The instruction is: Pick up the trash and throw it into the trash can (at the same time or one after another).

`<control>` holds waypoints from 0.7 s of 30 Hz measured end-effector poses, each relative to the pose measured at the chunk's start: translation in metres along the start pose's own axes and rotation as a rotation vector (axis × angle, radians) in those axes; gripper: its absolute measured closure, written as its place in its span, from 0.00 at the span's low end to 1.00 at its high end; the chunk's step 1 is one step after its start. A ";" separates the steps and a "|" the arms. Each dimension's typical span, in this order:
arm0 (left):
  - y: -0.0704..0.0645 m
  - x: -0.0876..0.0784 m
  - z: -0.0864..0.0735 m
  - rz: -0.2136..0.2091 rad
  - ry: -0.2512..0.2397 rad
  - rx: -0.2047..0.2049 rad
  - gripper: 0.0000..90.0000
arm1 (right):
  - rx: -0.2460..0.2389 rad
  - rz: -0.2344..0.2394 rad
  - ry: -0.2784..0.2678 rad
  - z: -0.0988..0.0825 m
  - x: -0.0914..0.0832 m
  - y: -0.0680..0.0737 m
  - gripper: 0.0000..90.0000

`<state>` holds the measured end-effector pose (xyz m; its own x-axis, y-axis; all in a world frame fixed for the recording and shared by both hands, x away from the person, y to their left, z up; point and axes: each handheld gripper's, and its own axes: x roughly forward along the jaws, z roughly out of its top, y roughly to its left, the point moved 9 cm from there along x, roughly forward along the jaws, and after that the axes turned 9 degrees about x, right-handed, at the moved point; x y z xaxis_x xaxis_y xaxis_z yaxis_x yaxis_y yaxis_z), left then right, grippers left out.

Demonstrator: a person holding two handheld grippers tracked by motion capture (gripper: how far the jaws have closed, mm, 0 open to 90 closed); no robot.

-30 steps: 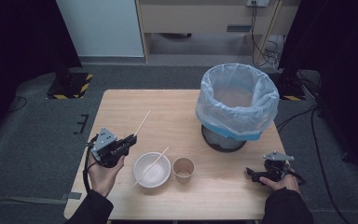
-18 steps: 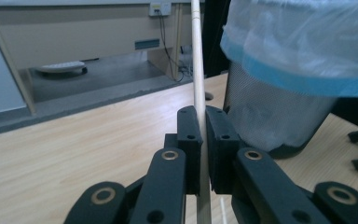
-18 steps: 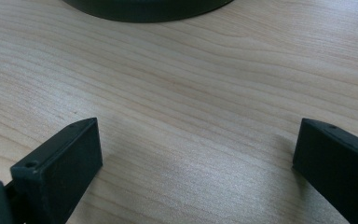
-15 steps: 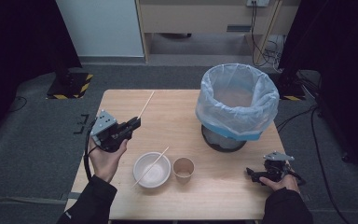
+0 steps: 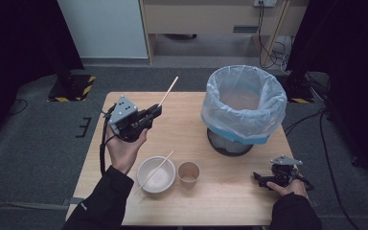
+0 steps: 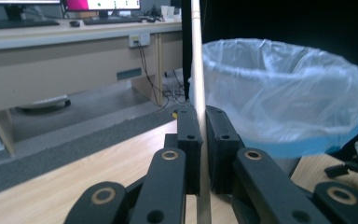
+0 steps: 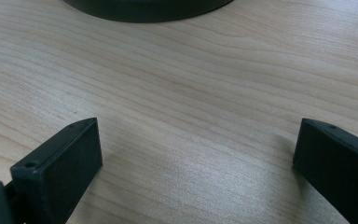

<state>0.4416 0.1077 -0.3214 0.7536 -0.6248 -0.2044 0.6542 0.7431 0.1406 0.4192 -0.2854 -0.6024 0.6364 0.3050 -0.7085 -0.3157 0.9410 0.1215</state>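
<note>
My left gripper is lifted above the table's left side, shut on a wooden chopstick that sticks up and away past its tip. In the left gripper view the chopstick runs upright between the two pressed black pads, with the lined bin behind. A second chopstick leans across a white bowl near the front edge. A brown paper cup stands right of the bowl. My right gripper rests low on the table at the front right, jaws wide apart over bare wood.
A bin lined with a pale blue bag stands at the table's back right on a dark round base. The wooden table has free room at its middle and front. A desk and cables lie beyond the far edge.
My left gripper has risen from the table and moved away toward the far side, carrying the chopstick with it. The right gripper has stayed put.
</note>
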 end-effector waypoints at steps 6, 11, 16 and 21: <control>-0.006 0.009 0.025 -0.010 -0.035 0.017 0.94 | 0.000 0.000 0.000 0.000 0.000 0.000 0.02; -0.011 0.017 0.053 -0.014 -0.078 0.050 0.94 | 0.000 0.000 0.000 0.000 0.000 0.000 0.02; -0.018 0.024 0.072 -0.032 -0.108 0.052 0.94 | 0.000 0.000 0.000 0.000 0.000 0.000 0.02; -0.025 0.035 0.089 -0.041 -0.132 0.067 0.94 | -0.001 0.000 -0.004 0.000 0.000 0.000 0.02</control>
<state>0.4566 0.0459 -0.2462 0.7249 -0.6838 -0.0831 0.6844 0.7013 0.1995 0.4197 -0.2854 -0.6023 0.6391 0.3052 -0.7060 -0.3165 0.9410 0.1202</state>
